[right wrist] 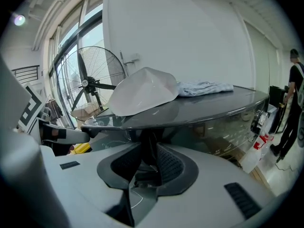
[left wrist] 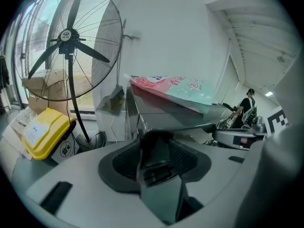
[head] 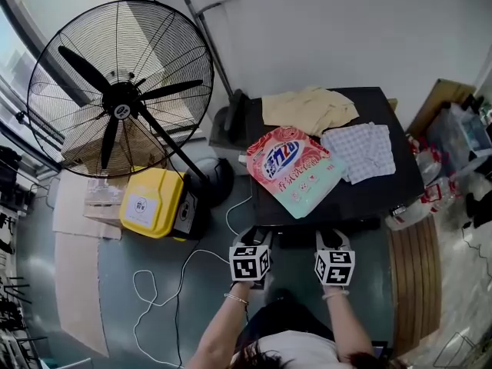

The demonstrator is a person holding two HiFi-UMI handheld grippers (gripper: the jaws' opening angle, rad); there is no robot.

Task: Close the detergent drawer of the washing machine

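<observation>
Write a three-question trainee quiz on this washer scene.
1. True or false: the pouch lies on the washer.
2. In the head view, what stands left of the washer? A. fan B. ladder C. chair
3. How many cloths lie on the washer?
Key: 1 true; 2 A; 3 two, the beige cloth and the checked cloth.

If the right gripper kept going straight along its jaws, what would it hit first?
Most likely the washing machine's glossy front panel, just beneath the dark top. The right gripper points at it from close by, with nothing visible in between; the exact gap is hard to judge.
</observation>
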